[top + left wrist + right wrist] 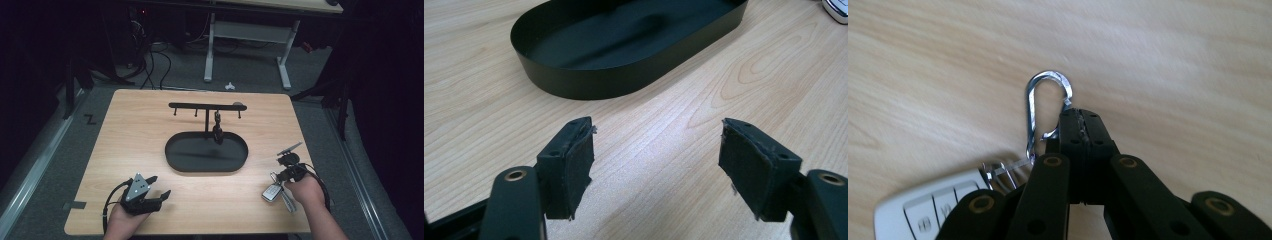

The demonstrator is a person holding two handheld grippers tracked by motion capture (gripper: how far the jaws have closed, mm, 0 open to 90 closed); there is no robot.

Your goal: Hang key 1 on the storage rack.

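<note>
Jaws of the right gripper (pixel 1082 119) are pressed together on one side of a silver carabiner (pixel 1040 107), pinching it near its gate so that the white key fob (pixel 933 210) on its ring trails behind, low over the wooden table (pixel 140 150) at its near right. That grip probably leaves the loop free to hook onto the black key stand (pixel 206 106) above the oval tray (pixel 589 82). Spread and empty, the left gripper (pixel 656 165) waits near the tray.
</note>
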